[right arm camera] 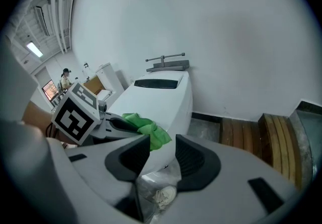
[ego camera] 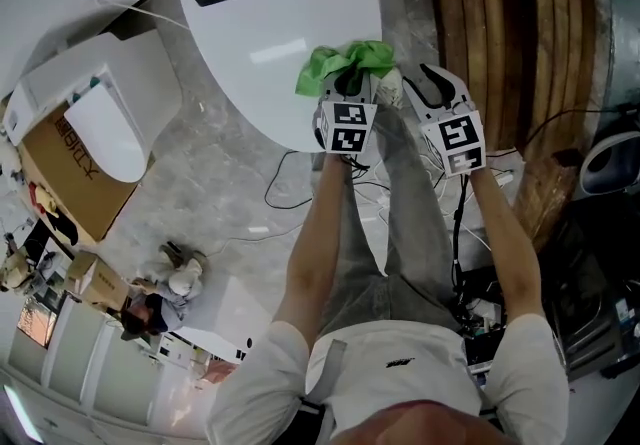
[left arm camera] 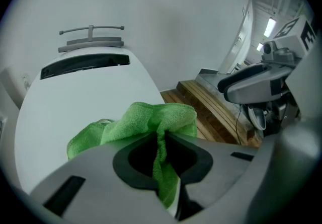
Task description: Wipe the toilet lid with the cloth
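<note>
The white toilet lid (ego camera: 280, 33) is closed and fills the top middle of the head view. A green cloth (ego camera: 345, 63) lies bunched on its front right edge. My left gripper (ego camera: 350, 81) is shut on the cloth; in the left gripper view (left arm camera: 160, 140) a fold of the green cloth (left arm camera: 146, 117) hangs pinched between the jaws over the toilet lid (left arm camera: 75, 97). My right gripper (ego camera: 432, 83) hovers just right of the lid, off its edge. In its own view the right gripper (right arm camera: 162, 152) is open, with nothing between the jaws, and the cloth (right arm camera: 146, 128) lies ahead.
A slatted wooden platform (ego camera: 490, 33) runs along the right of the toilet. Cables (ego camera: 290, 173) trail over the marble floor. A cardboard box (ego camera: 70, 168) and a spare white seat (ego camera: 105, 133) stand at left. A plastic-covered shoe (right arm camera: 158, 195) shows below the right jaws.
</note>
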`<state>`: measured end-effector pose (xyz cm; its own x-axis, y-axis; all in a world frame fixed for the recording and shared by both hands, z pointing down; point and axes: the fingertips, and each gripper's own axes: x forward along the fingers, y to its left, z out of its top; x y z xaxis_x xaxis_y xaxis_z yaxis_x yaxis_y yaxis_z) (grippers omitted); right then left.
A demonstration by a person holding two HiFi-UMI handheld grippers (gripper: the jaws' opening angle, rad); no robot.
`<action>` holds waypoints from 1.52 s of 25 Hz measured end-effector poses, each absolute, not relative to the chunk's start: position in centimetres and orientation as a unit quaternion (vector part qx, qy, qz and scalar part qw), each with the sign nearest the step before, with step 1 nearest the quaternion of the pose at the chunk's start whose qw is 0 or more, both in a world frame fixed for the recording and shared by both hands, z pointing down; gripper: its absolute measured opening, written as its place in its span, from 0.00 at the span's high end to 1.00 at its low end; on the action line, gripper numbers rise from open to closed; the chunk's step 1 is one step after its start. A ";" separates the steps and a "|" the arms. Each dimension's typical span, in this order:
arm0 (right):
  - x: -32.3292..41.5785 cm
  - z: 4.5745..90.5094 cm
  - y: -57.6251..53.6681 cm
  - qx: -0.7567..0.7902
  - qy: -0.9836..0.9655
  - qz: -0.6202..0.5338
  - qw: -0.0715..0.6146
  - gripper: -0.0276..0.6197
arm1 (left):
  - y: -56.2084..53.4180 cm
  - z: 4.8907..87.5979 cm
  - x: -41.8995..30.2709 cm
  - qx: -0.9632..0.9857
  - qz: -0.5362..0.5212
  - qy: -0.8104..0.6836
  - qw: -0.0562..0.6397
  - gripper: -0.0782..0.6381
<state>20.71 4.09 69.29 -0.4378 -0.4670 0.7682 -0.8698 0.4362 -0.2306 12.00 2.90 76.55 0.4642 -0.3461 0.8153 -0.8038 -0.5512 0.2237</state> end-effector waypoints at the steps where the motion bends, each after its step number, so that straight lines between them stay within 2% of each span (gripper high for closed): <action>1: 20.7 69.3 4.4 0.428 -0.785 0.318 0.317 0.69 | 3.2 76.5 12.3 0.805 0.375 -0.348 0.301 0.80; 6: 20.2 69.5 5.7 0.438 -0.776 0.325 0.317 0.69 | 5.5 76.8 12.3 0.825 0.401 -0.289 0.273 0.80; 16: 16.6 69.4 6.6 0.447 -0.765 0.332 0.324 0.69 | 8.6 77.1 8.6 0.836 0.410 -0.236 0.278 0.80; 38: 6.8 70.3 7.0 0.390 -0.789 0.316 0.354 0.69 | 9.9 76.9 -2.5 0.826 0.397 -0.255 0.308 0.80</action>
